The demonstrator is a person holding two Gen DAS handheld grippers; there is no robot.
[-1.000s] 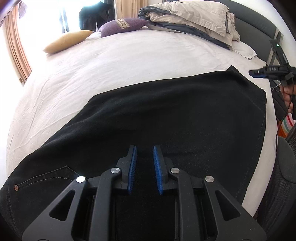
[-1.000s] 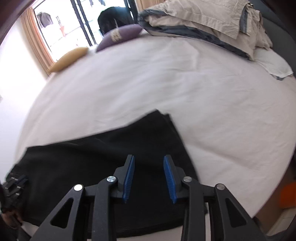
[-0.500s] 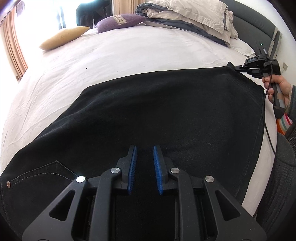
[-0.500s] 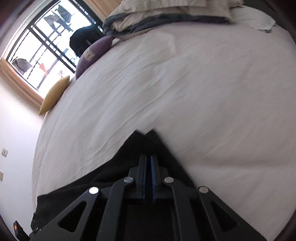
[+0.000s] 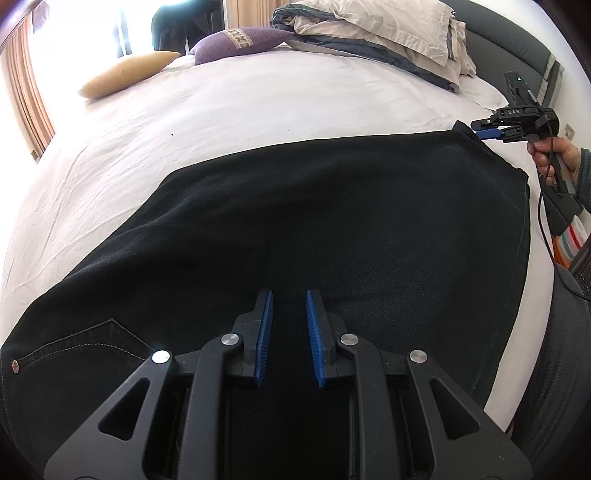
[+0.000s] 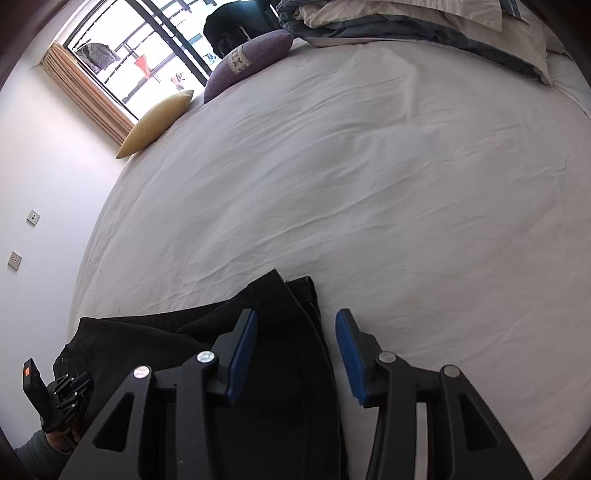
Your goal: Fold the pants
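Observation:
Black pants (image 5: pixel 332 221) lie flat across the white bed, folded lengthwise, with the pocket and rivet at the lower left. My left gripper (image 5: pixel 289 299) is open and empty, just above the pants near the waist end. My right gripper (image 6: pixel 295 319) is open, with the far hem corner of the pants (image 6: pixel 288 295) lying between its fingers on the sheet. It also shows in the left wrist view (image 5: pixel 491 133) at the hem corner, held by a hand. The left gripper shows in the right wrist view (image 6: pixel 62 398) at the lower left.
The white sheet (image 6: pixel 351 166) stretches beyond the pants. A yellow pillow (image 5: pixel 125 74) and a purple pillow (image 5: pixel 240 42) lie at the far side. A folded duvet and pillows (image 5: pixel 376 33) are piled at the headboard. The bed's near edge runs at the right.
My right gripper shut on the hem corner half a second ago and has now opened, leaving the corner on the sheet. My left gripper has stayed open over the pants.

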